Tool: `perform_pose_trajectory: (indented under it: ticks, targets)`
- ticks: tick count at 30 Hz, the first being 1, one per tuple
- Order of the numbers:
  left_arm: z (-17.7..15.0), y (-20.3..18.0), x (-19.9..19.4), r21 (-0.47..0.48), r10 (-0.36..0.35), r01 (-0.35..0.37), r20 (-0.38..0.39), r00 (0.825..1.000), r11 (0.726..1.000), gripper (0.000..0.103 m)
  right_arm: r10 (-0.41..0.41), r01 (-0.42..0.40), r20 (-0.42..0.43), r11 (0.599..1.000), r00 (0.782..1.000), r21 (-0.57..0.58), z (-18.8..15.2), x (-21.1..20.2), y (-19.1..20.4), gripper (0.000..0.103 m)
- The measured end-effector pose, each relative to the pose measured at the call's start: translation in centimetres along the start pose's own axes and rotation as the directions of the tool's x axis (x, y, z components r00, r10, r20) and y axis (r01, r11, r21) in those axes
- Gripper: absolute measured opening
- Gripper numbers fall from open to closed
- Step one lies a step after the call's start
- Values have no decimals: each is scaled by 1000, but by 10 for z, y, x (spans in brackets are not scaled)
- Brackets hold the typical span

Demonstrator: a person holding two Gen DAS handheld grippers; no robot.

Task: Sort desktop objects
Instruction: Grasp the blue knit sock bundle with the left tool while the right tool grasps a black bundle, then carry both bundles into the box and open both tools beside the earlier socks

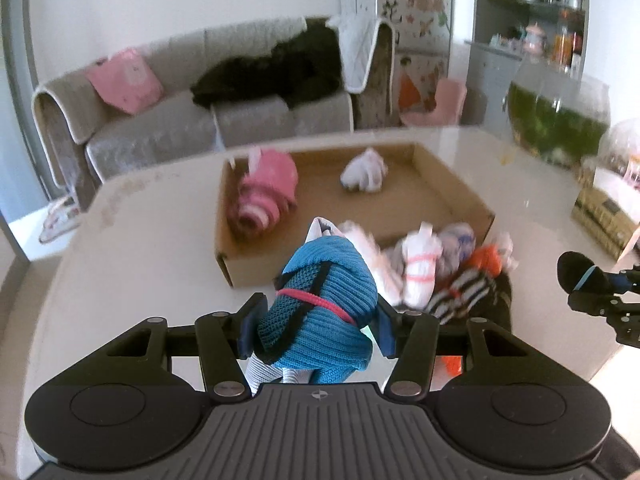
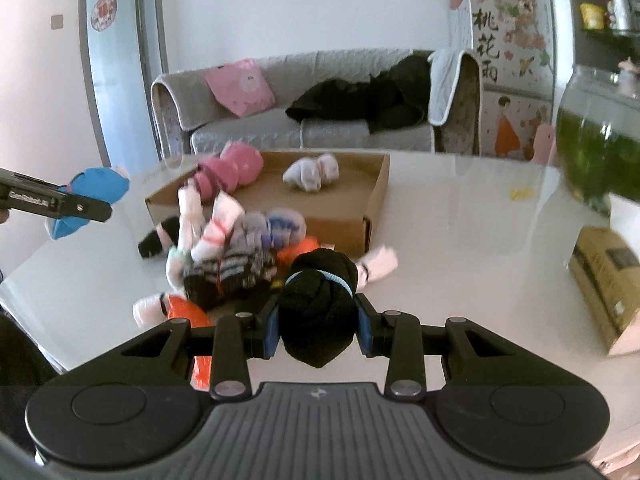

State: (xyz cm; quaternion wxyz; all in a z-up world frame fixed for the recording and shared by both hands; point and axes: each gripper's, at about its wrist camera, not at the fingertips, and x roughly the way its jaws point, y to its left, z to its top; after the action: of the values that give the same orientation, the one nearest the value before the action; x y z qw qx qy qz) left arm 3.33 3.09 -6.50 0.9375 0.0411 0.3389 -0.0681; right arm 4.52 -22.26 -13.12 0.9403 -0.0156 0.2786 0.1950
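"桃花雨" on floral panel (image 2: 508,20)

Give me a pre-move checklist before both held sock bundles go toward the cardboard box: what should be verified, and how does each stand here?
1. Left gripper clamps the blue sock bundle: ok, pads press both sides.
2. Right gripper clamps the black sock bundle: ok.
3. Both bundles lifted free of the sock pile: cannot tell.
4. Cardboard box has bare floor for two more: ok, only the pink bundle and the white bundle lie inside.
5. Fish bowl away from the path to the box: ok, it stands off to the side.
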Motion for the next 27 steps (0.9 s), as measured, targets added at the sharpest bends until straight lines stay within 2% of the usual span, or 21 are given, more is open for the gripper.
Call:
perform_pose_trajectory:
  ticks: [7,19,27]
  targets:
    - [24,-4,-12,-7,30,-30,25,999,1000,61,16,-16,37,1000,999,4,20,-3,3,34]
    - [70,-12,12,-30,45,-44,30,999,999,61,41,-39,105,999,994,-24,64,12,4,34]
    - [95,-15,35,-31,49,-48,30,998,998,61,60,-57,111,998,992,-35,91,36,1,34]
